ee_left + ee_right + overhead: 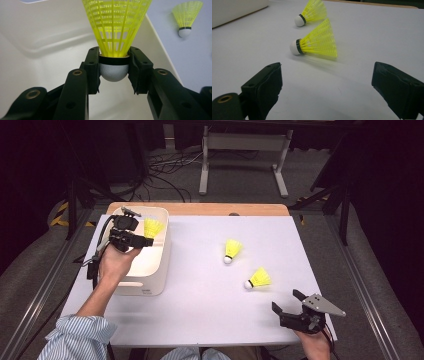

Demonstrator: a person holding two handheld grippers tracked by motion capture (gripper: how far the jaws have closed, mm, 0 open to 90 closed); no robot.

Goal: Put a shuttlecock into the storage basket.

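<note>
in the left gripper view the held shuttlecock (pixel 115 30) loses its skirt's top past the upper edge. the white bin's (pixel 45 37) floor is hidden behind the claw. in the right gripper view the bin (pixel 234 10) is cut off at the corner.

A yellow mesh-skirted shuttlecock (pixel 116 37) with a white rounded cork and black band sits clamped at its cork between the left gripper (pixel 113 71) jaws, skirt pointing away, over the white bin (pixel 155 265).

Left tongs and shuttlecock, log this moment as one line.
left tongs: shut on held shuttlecock | over white bin | right tongs: open | two shuttlecocks on table
</note>
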